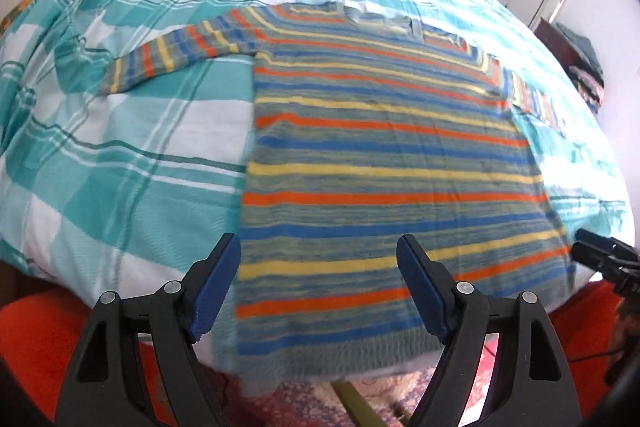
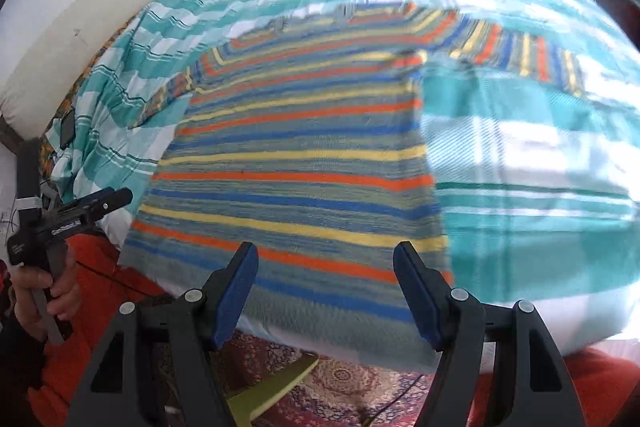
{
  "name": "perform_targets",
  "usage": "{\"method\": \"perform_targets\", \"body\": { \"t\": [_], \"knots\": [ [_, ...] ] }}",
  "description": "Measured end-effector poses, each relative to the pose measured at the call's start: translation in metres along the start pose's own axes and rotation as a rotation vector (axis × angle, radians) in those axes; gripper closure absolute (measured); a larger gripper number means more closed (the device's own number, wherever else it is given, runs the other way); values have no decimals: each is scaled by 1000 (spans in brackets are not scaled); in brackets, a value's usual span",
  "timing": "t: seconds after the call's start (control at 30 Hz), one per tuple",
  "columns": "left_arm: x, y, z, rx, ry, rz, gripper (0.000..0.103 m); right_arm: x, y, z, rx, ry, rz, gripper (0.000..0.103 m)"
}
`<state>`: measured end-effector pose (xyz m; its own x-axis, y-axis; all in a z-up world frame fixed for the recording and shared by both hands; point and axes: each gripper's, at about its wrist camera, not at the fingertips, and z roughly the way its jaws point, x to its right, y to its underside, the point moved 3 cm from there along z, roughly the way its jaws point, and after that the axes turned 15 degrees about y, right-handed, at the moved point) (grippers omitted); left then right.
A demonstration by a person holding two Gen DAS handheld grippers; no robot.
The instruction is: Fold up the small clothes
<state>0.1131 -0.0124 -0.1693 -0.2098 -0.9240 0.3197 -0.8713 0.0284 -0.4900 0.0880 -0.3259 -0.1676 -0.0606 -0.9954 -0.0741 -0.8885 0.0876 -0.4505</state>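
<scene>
Surface: bed (image 1: 120, 131) with teal-and-white checked cover, near edge facing the grippers.
Sweater (image 1: 384, 163): striped (orange, yellow, blue on grey-green), spread flat on the bed, sleeves out to both sides, hem at the near edge.
Left gripper (image 1: 318, 283): fingers wide apart, holding nothing, above the hem's left corner.
Right gripper (image 2: 326, 287): fingers wide apart, empty, above the hem's right part.
Floor: patterned rug (image 2: 344, 379).
</scene>
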Motion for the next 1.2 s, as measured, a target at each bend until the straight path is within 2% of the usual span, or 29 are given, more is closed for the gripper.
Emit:
{"method": "perform_targets", "body": {
  "t": [0.07, 0.13, 0.17, 0.2, 0.27, 0.43, 0.63, 0.73, 0.83, 0.87, 0.93, 1.0, 1.07, 1.13, 1.2],
  "knots": [
    [1, 17, 18, -47, -45, 31, 21, -2, 8, 24, -50, -6, 6, 32],
    [-3, 40, 40, -138, -71, 51, 21, -3, 23, 46, -107, 15, 5, 32],
    [-2, 48, 45, -151, -87, 76, 17, -4, 31, 51, -102, 20, 6, 32],
    [1, 52, 43, -136, -113, 120, 15, -4, 34, 50, -70, 22, 2, 32],
    [6, 50, 42, -146, -119, 137, 11, -7, 37, 47, -50, 32, -22, 32],
    [0, 48, 41, -169, -93, 91, 10, -4, 36, 47, -52, 23, -14, 31],
    [2, 51, 32, -169, -94, 85, 10, -2, 36, 44, -59, 15, -10, 31],
    [-11, 41, 2, -91, -64, 29, 11, 22, 28, 19, -19, -28, 97, 32],
    [-49, 31, -37, 15, -45, -81, 10, 68, 30, -8, 10, -23, 230, 32],
    [-63, 31, -44, 22, -28, -129, 10, 83, 33, -11, -9, -23, 257, 32],
    [-88, 38, -47, 2, 54, -235, 11, 105, 40, -15, -49, -23, 291, 32],
    [-100, 49, -43, -31, 122, -314, 15, 118, 45, -16, -80, -46, 313, 32],
    [-94, 58, -33, -84, 173, -325, 30, 123, 47, -14, -100, -109, 342, 32],
    [-78, 60, -20, -137, 200, -263, 38, 121, 46, -8, -109, -170, 350, 32],
    [-62, 59, -8, -176, 189, -189, 45, 113, 45, 7, -154, -211, 324, 32]
  ]
}}
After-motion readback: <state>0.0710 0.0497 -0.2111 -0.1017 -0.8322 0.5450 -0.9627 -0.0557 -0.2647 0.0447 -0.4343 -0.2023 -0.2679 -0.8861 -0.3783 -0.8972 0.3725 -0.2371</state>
